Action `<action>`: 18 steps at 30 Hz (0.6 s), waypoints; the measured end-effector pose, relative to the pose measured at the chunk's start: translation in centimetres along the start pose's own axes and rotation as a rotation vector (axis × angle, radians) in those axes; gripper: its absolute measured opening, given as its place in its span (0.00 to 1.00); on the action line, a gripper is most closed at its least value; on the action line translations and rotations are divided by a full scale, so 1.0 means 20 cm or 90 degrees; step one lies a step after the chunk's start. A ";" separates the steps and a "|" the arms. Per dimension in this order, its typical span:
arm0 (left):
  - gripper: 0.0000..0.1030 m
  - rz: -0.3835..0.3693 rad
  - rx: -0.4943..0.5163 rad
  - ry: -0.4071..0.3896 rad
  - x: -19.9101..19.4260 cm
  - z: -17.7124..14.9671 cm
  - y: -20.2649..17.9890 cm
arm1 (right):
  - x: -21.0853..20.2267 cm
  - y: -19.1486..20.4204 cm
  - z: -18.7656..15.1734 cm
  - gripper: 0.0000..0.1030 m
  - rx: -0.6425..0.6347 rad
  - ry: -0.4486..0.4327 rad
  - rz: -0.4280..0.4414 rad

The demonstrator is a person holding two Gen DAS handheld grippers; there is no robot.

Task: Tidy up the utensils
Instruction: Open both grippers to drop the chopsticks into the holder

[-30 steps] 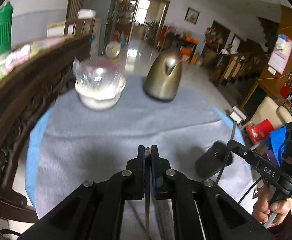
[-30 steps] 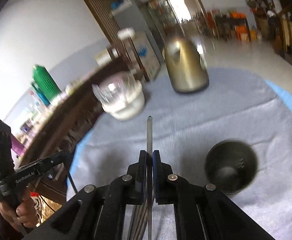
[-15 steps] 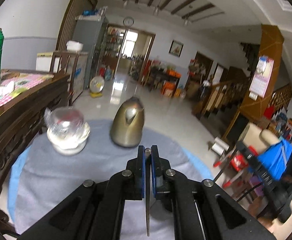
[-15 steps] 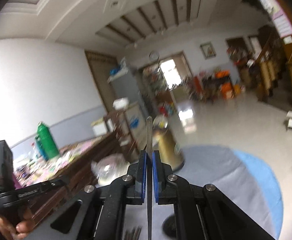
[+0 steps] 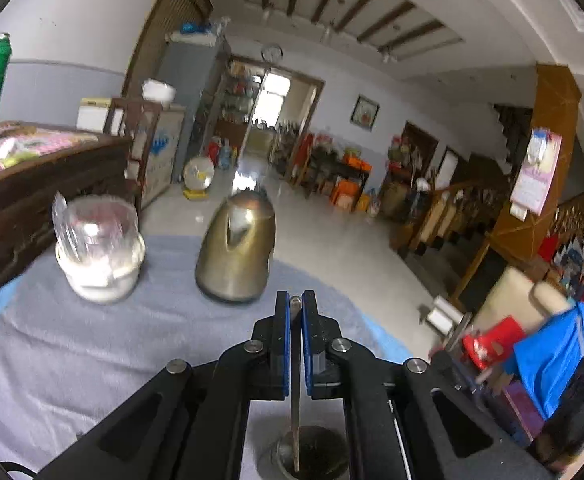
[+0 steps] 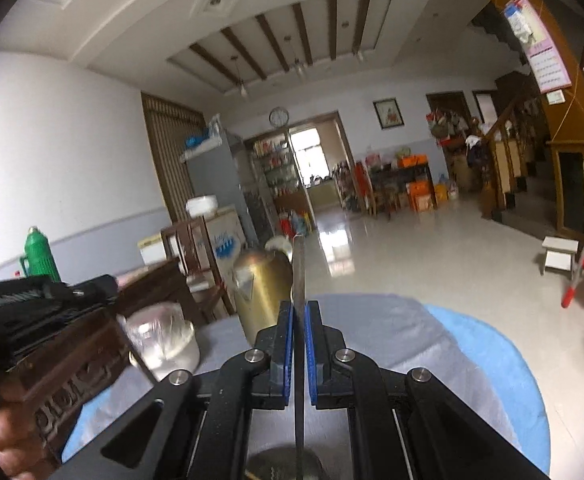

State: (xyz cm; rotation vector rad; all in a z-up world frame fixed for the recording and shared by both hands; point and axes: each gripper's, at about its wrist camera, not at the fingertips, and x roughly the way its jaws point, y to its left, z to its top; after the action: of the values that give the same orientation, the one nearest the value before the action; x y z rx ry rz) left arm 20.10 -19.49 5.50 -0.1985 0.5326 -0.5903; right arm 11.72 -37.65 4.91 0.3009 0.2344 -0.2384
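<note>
Left gripper (image 5: pixel 296 304): jaws clamped on a thin metal utensil (image 5: pixel 295 420), whose lower end hangs over the mouth of a dark holder cup (image 5: pixel 316 456) on the grey cloth (image 5: pixel 91 352). Right gripper (image 6: pixel 300 308): jaws clamped on a second slim utensil (image 6: pixel 300 272), its tip standing up past the fingers, with the cup's rim (image 6: pixel 279 464) just below. Behind stand a brass-coloured kettle (image 5: pixel 235 252) and a white jar with a clear lid (image 5: pixel 97 248), apart from each other.
</note>
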 end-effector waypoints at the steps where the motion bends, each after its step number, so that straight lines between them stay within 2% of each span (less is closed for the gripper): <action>1: 0.05 0.003 0.006 0.015 0.01 -0.02 0.00 | -0.01 -0.02 -0.01 0.06 0.003 0.010 0.005; 4: 0.06 0.007 0.025 0.050 -0.01 -0.07 0.01 | -0.05 -0.05 -0.04 0.08 0.023 0.054 0.026; 5: 0.11 0.002 0.027 0.059 -0.04 -0.08 0.03 | -0.09 -0.08 -0.05 0.09 0.028 0.064 0.029; 7: 0.26 0.002 0.032 0.067 -0.11 -0.11 0.05 | -0.15 -0.12 -0.05 0.18 0.040 0.080 0.037; 8: 0.35 0.007 0.035 0.066 -0.15 -0.13 0.07 | -0.19 -0.14 -0.05 0.28 0.051 0.081 0.043; 9: 0.39 0.011 0.038 0.063 -0.20 -0.16 0.09 | -0.26 -0.19 -0.07 0.35 0.062 0.076 0.047; 12: 0.44 0.036 0.039 0.067 -0.33 -0.28 0.19 | -0.45 -0.25 -0.14 0.37 0.099 0.048 0.065; 14: 0.44 0.056 0.044 0.089 -0.41 -0.38 0.27 | -0.56 -0.26 -0.20 0.37 0.113 0.042 0.073; 16: 0.44 0.102 0.049 0.116 -0.49 -0.51 0.37 | -0.64 -0.24 -0.31 0.37 0.122 0.056 0.086; 18: 0.44 0.127 0.038 0.140 -0.54 -0.60 0.46 | -0.67 -0.21 -0.40 0.37 0.124 0.085 0.095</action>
State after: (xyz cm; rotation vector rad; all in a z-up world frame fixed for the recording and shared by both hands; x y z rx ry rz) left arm 10.54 -6.19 -3.18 -0.0223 0.7364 -0.4355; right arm -3.56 -36.44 -0.09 0.5257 0.3206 -0.0933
